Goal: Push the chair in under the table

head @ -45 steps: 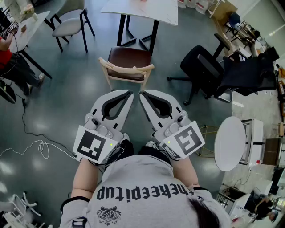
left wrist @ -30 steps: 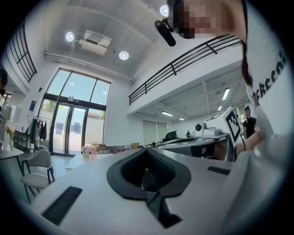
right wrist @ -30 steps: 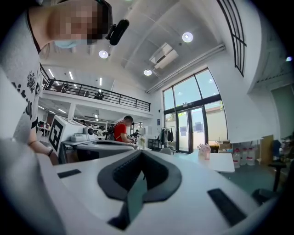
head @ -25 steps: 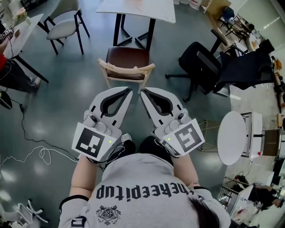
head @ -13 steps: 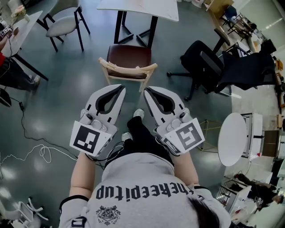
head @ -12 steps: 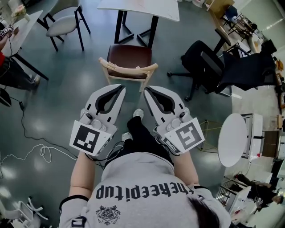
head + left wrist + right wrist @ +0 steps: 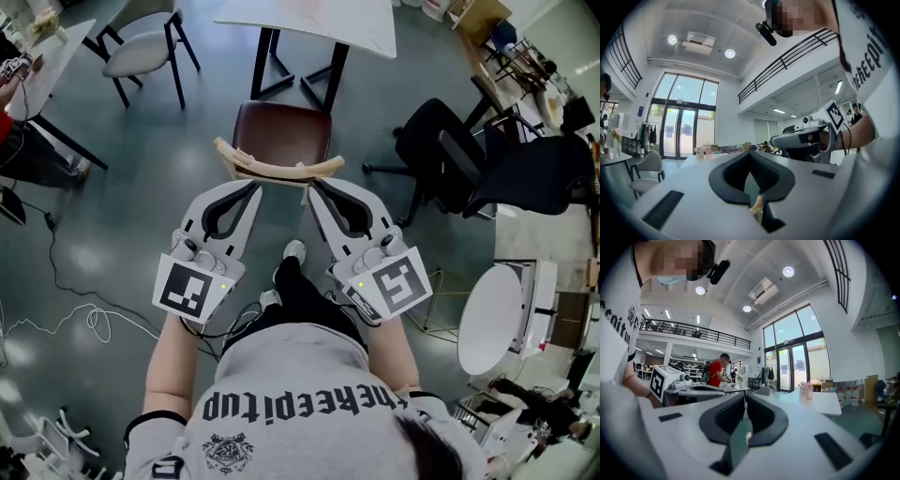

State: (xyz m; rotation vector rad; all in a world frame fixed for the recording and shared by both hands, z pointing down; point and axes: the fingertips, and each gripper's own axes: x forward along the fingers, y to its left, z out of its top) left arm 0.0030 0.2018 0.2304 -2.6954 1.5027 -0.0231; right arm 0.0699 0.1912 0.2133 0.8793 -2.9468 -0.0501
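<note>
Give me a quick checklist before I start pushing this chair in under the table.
1. Left claw shut: ok.
2. Right claw shut: ok.
3. Both claw tips at the wooden backrest, one each side of its middle: ok. Actual contact: cannot tell.
4. Chair seat facing the white table: ok.
5. Seat fits between the table legs: cannot tell.
6. Black office chair standing clear of the push path: ok.
</note>
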